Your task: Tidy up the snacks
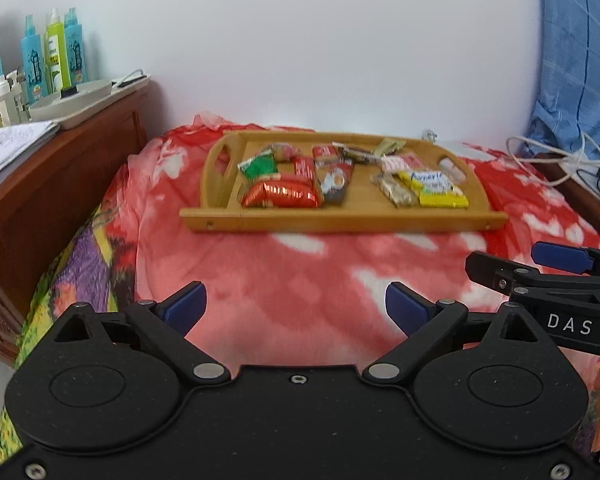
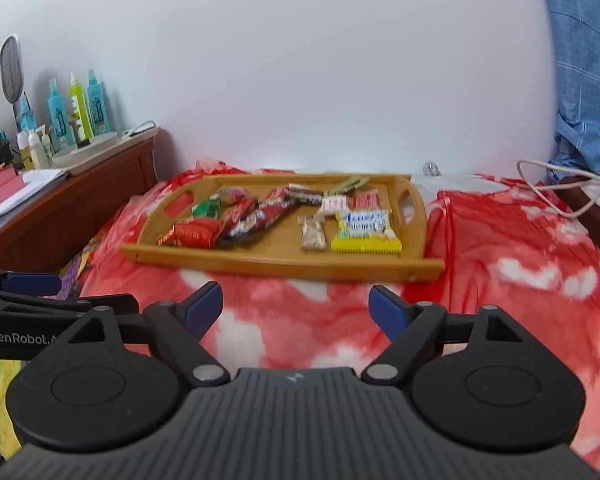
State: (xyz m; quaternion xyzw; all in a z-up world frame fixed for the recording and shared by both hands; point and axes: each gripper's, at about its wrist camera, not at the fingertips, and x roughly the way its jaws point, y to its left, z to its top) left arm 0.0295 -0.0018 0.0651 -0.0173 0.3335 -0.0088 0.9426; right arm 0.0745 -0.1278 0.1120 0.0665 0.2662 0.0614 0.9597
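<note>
Snacks lie in a shallow wooden tray with cut-out handles (image 1: 342, 222), which rests on the red and white blanket (image 1: 292, 280) covering the bed, close to the white wall. From the left wrist view we see our left tool (image 1: 296, 308) low over the blanket, its blue-tipped fingers spread wide with nothing between them, well short of the tray. In the tray's left half lie a shiny red foil packet (image 1: 282, 196), a green packet (image 1: 260, 166) behind it and a dark brown sachet (image 1: 334, 186) just beside the red one; in the right half lie a yellow and white packet (image 1: 434, 189) and a small clear bag of pale pieces (image 1: 396, 192) touching its left edge. Our right tool (image 1: 540, 272) enters from the right edge in this view, seen side-on. A brown wooden headboard shelf (image 1: 60, 160) at left carries teal and green spray bottles (image 1: 54, 52). From the right wrist view, our right tool (image 2: 296, 306) likewise hangs over the blanket (image 2: 500, 260) with its fingers wide apart and holding nothing, and the tray (image 2: 284, 266) sits ahead and slightly left. The red foil packet (image 2: 194, 234) is at the near left corner, the yellow and white packet (image 2: 366, 232) at the near right. Our left tool (image 2: 32, 280) shows at the left edge.
</note>
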